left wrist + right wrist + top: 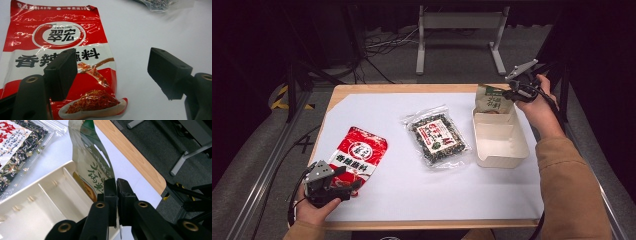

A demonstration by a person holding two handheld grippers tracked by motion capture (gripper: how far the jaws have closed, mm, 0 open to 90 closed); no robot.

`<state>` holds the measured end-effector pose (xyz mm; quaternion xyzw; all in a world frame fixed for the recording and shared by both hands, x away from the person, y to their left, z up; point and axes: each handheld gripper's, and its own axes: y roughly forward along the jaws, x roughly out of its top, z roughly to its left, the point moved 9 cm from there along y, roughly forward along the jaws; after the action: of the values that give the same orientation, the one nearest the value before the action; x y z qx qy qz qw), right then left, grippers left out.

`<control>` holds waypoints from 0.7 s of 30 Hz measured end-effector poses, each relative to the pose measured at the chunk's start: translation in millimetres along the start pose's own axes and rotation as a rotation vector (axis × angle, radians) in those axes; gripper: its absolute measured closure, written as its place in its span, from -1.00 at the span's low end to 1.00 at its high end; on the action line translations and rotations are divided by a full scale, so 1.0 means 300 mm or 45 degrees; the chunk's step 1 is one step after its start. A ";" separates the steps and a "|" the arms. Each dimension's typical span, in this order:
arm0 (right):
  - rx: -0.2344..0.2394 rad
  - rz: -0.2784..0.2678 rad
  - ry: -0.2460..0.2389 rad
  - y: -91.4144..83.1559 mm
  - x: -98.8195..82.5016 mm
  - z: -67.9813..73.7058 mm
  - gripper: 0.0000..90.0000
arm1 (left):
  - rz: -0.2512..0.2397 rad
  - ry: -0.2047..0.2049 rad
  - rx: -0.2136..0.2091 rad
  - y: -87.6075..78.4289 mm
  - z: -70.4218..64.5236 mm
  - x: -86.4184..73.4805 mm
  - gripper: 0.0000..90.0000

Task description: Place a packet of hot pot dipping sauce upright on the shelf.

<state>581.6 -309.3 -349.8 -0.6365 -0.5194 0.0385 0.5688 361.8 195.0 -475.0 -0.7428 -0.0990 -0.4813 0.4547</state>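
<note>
Jaws of the right gripper (116, 185) pinch the edge of the green pouch (492, 100), which stands upright in the far end of the cream tray (501, 145).
Its long axis runs up from the tray; its bottom is hidden behind the tray wall. The left gripper (343, 184) hovers with jaws apart over the near end of the red sachet (358, 151), flat on the desk (412, 89). The seaweed bag (438, 134) lies between sachet and tray.

A recording lab, as we read it.
We see a wooden table (343, 91) under a white sheet (377, 107), ringed by dark curtains, metal frame rails (259, 172), loose cables (379, 42) on grey carpet and a grey stand (459, 22).
</note>
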 end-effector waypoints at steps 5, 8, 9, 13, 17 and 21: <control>-0.031 -0.016 0.039 -0.007 -0.004 -0.011 0.59 | -0.001 0.000 -0.008 0.002 -0.004 0.002 -0.46; -0.050 -0.035 0.046 -0.015 -0.003 -0.017 0.44 | -0.001 0.002 -0.008 0.005 -0.004 0.004 -0.46; -0.060 -0.045 0.049 -0.023 -0.002 -0.020 0.36 | 0.002 -0.003 -0.013 0.008 -0.007 0.005 -0.46; -0.076 -0.073 0.052 -0.038 0.003 -0.025 0.25 | 0.007 0.007 -0.017 0.013 -0.006 0.007 -0.46; -0.125 -0.122 0.050 -0.074 0.013 -0.036 0.13 | 0.011 0.010 -0.024 0.025 -0.008 0.011 -0.46; -0.146 -0.181 0.064 -0.120 0.025 -0.038 0.06 | 0.009 0.018 -0.036 0.037 -0.013 0.019 -0.46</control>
<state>570.2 -318.6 -314.3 -0.6303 -0.5501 -0.0477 0.5457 368.7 184.0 -476.3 -0.7462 -0.0863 -0.4861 0.4466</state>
